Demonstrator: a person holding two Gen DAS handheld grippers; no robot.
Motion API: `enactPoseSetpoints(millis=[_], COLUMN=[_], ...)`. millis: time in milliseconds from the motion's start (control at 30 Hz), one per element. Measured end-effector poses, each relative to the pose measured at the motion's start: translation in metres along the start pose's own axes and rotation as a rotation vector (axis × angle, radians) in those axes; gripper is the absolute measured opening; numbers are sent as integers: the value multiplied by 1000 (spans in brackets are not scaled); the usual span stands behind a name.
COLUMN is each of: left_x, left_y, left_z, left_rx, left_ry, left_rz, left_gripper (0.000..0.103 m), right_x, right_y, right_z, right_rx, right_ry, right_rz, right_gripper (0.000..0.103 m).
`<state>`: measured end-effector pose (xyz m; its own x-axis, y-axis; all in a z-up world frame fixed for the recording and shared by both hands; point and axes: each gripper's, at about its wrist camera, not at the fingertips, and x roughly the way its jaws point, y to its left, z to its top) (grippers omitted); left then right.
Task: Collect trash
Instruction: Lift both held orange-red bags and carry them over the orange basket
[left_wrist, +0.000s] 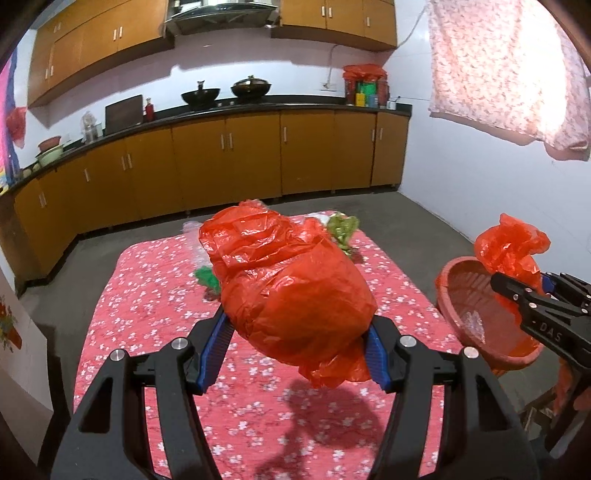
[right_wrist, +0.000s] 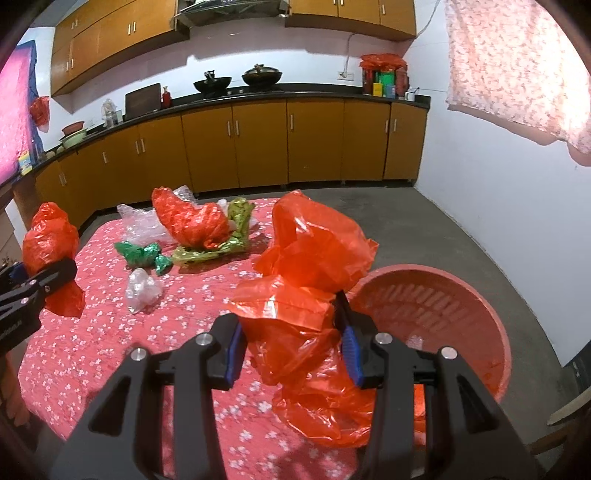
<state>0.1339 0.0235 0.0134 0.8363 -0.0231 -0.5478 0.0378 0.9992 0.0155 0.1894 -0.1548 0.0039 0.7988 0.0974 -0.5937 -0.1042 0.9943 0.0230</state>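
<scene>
— Carrying one red bag (left_wrist: 295, 288) in the left tool (left_wrist: 299, 343), another red bag (right_wrist: 306, 317) in the right tool (right_wrist: 291, 350), both clamping half-closed?

— Yes; the basket (right_wrist: 495, 306) is looking nearly empty (wrappers (right_wrist: 207, 236) are still lying on the bench (right_wrist: 92, 350)).

Home kitchen: orange-brown wooden cabinets (left_wrist: 225, 147) under a black countertop (left_wrist: 258, 101), two black woks (left_wrist: 201, 96) on the stove, steel range hood (left_wrist: 221, 14) above, bare concrete floor (left_wrist: 388, 210).
</scene>
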Motion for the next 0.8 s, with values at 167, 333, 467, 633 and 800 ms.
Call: enactPoseSetpoints(millis=[167,333,467,633,800], left_x=[-1,-3,-3,-1,2], left_y=[-17,-36,-49,-67,-85], left_z=[-2,-2,-1,-4,-7], left_rx=[24,53,72,95,114], left_ry=[-1,-4,-6,-1,8], left_rz=[-28,-57,-79,-108,-135], left_gripper=[63,63,63,63,63], right_x=[-7,-13,-17,-20,-21], right_y=[-18,-35,-49,-68,-86], right_z=[-3,-7,-12,-18,-24], right_rx=[24,49,65,87,111], right_ry=[-6,-12,-11,-9,-3], right_rz=[-26,-51,-70,-97,-120], right_gripper=[43,43,43,43,43])
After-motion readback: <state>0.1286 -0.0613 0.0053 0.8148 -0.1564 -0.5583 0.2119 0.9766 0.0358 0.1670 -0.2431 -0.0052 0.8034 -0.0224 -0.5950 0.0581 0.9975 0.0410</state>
